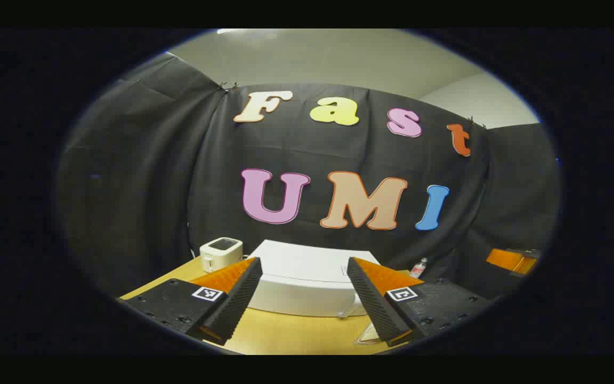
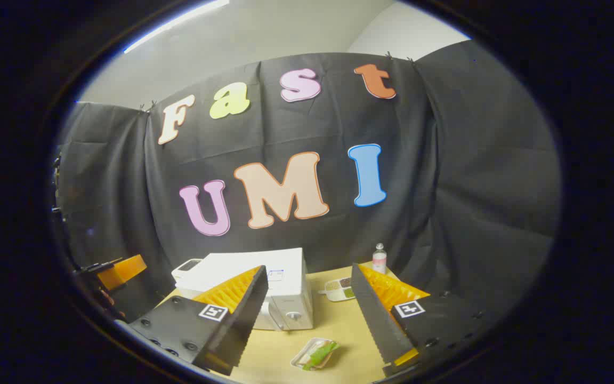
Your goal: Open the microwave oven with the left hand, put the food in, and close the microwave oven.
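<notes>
Microwave (image 2: 280, 282) shut (food (image 2: 317, 354) outside)

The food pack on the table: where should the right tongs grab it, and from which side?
Judging by its pose, come from above: the food pack lies flat and low on the table before the microwave. Close the open right tongs across its narrow width, on the rim.

No legible text on any object.
Square coded markers sit on the left gripper (image 1: 303, 298) and right gripper (image 2: 307, 320); a small label on the microwave (image 2: 275, 275) is too small to read.
</notes>
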Motion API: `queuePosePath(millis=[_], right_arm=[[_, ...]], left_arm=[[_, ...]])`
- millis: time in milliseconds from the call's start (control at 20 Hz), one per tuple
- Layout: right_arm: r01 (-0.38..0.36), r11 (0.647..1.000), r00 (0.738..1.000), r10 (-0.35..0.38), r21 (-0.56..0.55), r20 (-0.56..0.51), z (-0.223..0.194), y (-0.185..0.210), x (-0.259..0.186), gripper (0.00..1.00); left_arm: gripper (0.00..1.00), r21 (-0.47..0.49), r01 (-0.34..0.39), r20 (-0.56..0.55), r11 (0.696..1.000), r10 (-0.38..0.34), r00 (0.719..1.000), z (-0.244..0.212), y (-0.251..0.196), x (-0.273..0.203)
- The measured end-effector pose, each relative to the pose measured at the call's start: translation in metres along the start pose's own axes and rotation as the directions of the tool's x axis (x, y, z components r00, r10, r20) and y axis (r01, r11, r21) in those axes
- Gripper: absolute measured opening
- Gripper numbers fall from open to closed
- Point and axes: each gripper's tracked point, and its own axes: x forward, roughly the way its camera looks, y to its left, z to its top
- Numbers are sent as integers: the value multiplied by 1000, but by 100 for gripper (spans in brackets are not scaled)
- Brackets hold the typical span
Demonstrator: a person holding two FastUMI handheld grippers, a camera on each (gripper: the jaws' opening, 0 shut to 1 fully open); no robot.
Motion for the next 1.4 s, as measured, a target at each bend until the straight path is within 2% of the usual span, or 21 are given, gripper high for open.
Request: queuePosePath(millis=[200,250,350,400,500,750,1050,1100,1150,1200,1300,1350,1400], right_arm=[[1,1000,1000,-1,7,6,3,-10,5,91],[2,1000,1000,-2,10,1,3,-12,7,97],[3,1000,1000,-3,12,-9,3,-15,11,97],[4,1000,1000,-4,9,-13,2,-17,12,91],[7,1000,1000,-7,-1,-23,0,-20,13,91],[-6,1000,999,6,6,-53,-9,-19,13,91],[0,999,994,5,46,-110,-29,-23,8,91],[7,999,994,-1,52,-113,-32,-25,7,96],[19,998,993,-12,53,-116,-35,-28,6,90],[33,998,992,-27,51,-123,-39,-31,5,90],[62,997,989,-55,47,-136,-46,-38,0,90],[78,996,987,-71,46,-143,-49,-42,-2,96],[90,995,985,-82,47,-150,-54,-45,-5,90]], left_arm=[[92,11,-18,-17,1000,18,1000,-6,-1,2],[92,12,-18,-22,1000,18,1000,-8,-2,1],[92,8,-21,-39,1000,21,999,-11,-2,1],[92,5,-22,-47,1000,23,999,-15,-2,1],[96,1,-29,-58,1000,29,998,-19,-1,1],[96,15,-49,-110,999,51,993,-35,4,-1],[96,70,-21,-229,997,37,973,-75,1,1],[96,78,-11,-256,997,31,966,-86,-2,1],[96,84,0,-287,996,24,958,-98,-4,1],[96,88,12,-318,996,16,948,-111,-5,2],[96,91,35,-403,995,5,915,-137,-9,-1],[99,90,46,-451,995,-1,893,-153,-8,-3],[96,85,63,-489,994,-14,872,-167,-12,-6]])
